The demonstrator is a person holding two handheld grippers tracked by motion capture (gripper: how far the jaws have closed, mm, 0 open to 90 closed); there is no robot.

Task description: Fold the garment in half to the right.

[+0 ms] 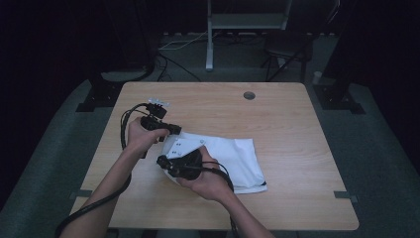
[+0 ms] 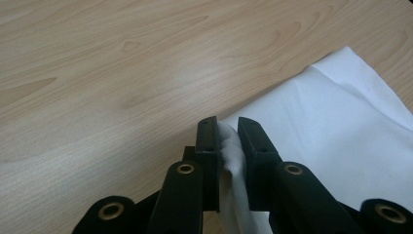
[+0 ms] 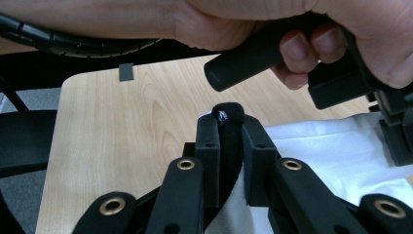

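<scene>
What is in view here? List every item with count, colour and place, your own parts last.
table: one, light wood, centre of the high view.
cloth: one, white with a dark trim edge, lying on the table's near middle, its left end lifted by both tongs.
cable hole: one, grey, far right part of the tabletop.
tape marks: two, grey, at the table's near left and right edges.
chair: one, dark, on the floor beyond the table.
left tongs: one, black, shut on a white corner of the cloth.
right tongs: one, black, shut on the cloth's dark trim.
hands: two, each gripping a tongs handle.
</scene>
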